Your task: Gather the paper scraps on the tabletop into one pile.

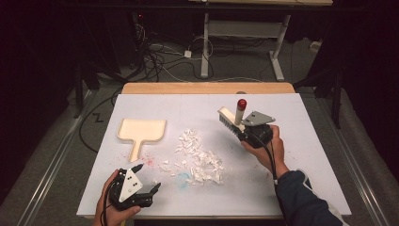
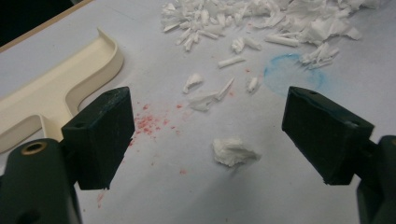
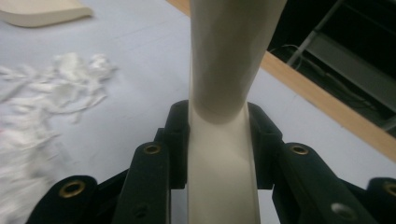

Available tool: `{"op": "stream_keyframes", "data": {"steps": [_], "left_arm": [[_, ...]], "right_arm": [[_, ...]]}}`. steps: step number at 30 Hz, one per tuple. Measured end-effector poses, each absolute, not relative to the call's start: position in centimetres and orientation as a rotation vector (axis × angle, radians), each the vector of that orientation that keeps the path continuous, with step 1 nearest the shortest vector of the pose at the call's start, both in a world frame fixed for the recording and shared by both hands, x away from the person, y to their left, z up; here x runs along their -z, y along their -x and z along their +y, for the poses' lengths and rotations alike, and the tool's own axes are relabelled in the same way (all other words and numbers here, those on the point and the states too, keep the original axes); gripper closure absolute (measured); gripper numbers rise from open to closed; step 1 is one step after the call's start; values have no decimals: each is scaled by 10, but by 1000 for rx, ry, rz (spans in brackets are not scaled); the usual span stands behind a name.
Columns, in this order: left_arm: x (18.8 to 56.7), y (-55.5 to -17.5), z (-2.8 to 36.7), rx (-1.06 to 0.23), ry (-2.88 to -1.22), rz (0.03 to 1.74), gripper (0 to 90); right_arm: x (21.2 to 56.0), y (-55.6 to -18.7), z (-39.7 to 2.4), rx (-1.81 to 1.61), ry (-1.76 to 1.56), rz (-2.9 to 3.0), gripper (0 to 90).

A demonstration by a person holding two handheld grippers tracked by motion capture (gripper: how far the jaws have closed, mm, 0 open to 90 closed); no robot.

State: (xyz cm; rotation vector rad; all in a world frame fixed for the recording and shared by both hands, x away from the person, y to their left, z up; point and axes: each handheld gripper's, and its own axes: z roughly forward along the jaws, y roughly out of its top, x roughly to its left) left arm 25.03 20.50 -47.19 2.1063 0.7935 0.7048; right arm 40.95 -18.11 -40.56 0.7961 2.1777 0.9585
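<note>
Brush handle clamped between right gripper jaws, above table

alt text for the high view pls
The right gripper holds a cream brush above a white table strewn with paper scraps. The left gripper sits open near a cream dustpan.

Left gripper, jaws wide apart over white table; paper wad between; cream dustpan left; paper scraps beyond; red specks, possibly crumbs.
</note>
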Motion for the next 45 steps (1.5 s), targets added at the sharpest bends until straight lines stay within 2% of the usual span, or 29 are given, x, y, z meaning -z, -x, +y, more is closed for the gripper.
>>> {"op": "stream_keyframes", "data": {"steps": [6,18,27,45], "left_arm": [[477,-251,205,-703,-2137,785,164],[485,-255,208,-707,-2194,796,164],[484,-252,209,-708,-2191,802,164],[480,-249,207,-719,-2162,787,164]], "right_arm": [[409,-450,-155,-872,-731,2196,683],[430,-484,-85,-809,-562,2314,683],[439,-462,-57,-901,-296,2452,681],[429,-408,-101,-1181,31,2607,682]]}}
